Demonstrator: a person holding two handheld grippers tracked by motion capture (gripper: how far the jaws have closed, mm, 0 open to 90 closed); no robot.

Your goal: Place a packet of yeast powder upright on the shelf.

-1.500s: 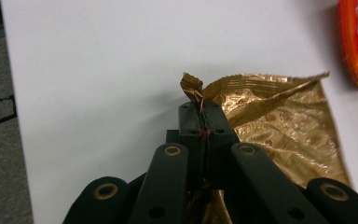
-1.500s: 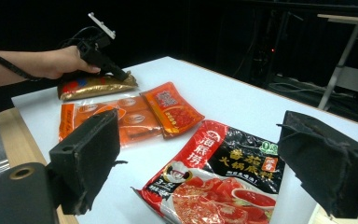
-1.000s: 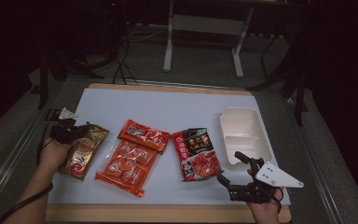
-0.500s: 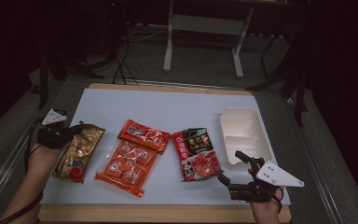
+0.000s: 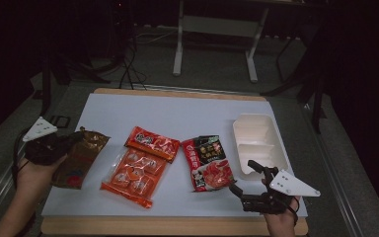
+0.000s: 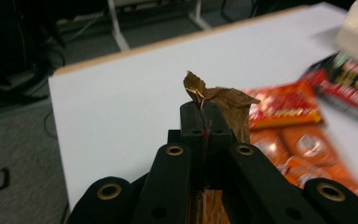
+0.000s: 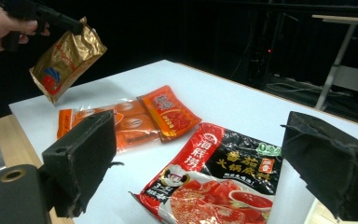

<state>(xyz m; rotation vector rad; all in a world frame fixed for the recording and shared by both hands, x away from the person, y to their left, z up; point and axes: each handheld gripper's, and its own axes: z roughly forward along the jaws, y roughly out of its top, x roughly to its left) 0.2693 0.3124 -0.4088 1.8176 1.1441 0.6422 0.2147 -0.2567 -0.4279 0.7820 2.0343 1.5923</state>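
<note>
Clamped tight, the left claw [image 6: 204,122] pinches the crinkled top edge of a shiny gold foil packet [image 7: 66,59], which hangs clear of the white table [image 5: 177,116], left of the orange sachets [image 5: 138,168]. Its lower print is probably a logo, too dim to read. Right claw [image 7: 191,163] gapes wide, holding nothing, just before the red-black soup pouch [image 7: 214,182].

left gripper [image 5: 70,139] pinches gold packet [image 5: 79,158] (lifted)
</note>
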